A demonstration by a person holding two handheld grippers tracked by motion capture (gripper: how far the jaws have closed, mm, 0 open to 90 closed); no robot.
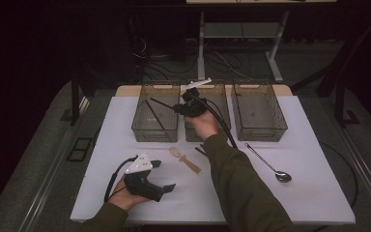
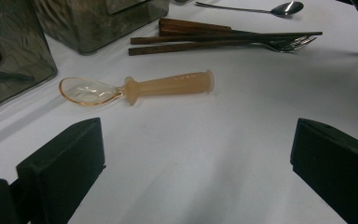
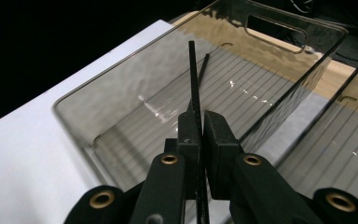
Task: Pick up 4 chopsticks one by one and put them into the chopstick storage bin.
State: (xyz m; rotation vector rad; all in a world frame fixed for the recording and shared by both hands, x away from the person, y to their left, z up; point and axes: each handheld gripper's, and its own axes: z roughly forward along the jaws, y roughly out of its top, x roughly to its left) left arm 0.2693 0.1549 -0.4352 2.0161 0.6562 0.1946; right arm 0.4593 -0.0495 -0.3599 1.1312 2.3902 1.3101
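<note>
Between the closed jaws of the right gripper [image 3: 199, 140] a thin black chopstick [image 3: 193, 84] is clamped, its free end held out over the leftmost smoky transparent plastic bin [image 3: 102, 88]. Inside that bin, just beyond the jaws, a second black stick [image 3: 204, 63] is seen lying on the ribbed floor. Seen from above, the right gripper [image 1: 181, 107] is held over the row of bins, at the gap between the left bin and the middle one [image 1: 220, 104]. Nearer the person, the left gripper [image 1: 162, 175] is held low over the white table [image 1: 309, 193] with its jaws wide apart and nothing between them. Just ahead of those jaws a translucent amber plastic spoon [image 2: 140, 87] is lying flat, and beyond it brown wooden chopsticks [image 2: 191, 38] and a metal fork [image 2: 286, 43] are lying together.
</note>
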